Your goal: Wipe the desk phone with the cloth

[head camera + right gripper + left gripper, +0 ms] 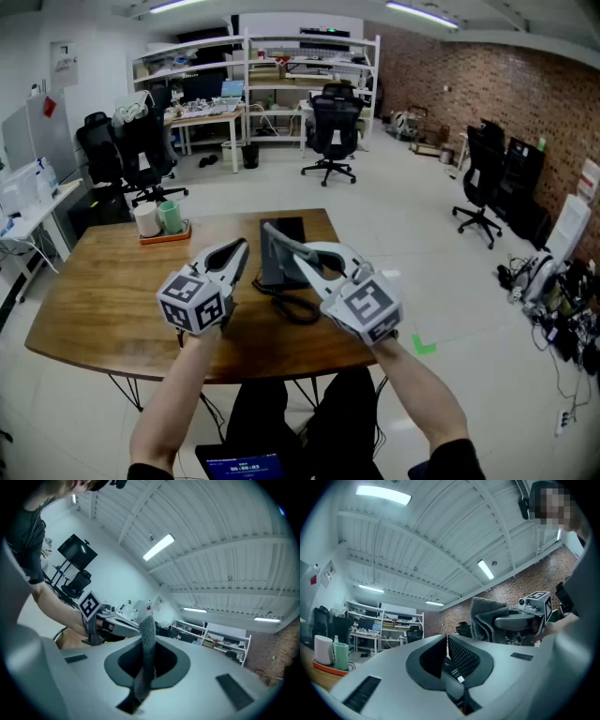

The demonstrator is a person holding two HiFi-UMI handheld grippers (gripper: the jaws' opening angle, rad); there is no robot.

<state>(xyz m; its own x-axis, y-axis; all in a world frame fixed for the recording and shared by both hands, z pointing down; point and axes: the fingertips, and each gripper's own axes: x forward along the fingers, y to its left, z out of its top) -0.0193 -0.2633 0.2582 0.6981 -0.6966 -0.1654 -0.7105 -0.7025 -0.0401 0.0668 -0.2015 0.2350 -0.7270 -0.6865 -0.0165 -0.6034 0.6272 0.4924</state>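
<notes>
The black desk phone (284,232) lies on the wooden table (103,300) just beyond both grippers, its coiled cord (296,309) looping toward me. My right gripper (274,232) is raised over the phone and shut on a grey cloth (146,653), which stands up between its jaws. The cloth (486,617) also shows in the left gripper view, beside the right gripper. My left gripper (240,249) hovers to the phone's left and is shut with nothing in its jaws. Both gripper cameras point up at the ceiling, so they do not show the phone.
An orange tray (165,236) with a white cup and a green cup (170,217) sits at the table's far left. Office chairs (330,131), desks and shelves stand further back. A laptop screen (242,465) glows below the table's near edge.
</notes>
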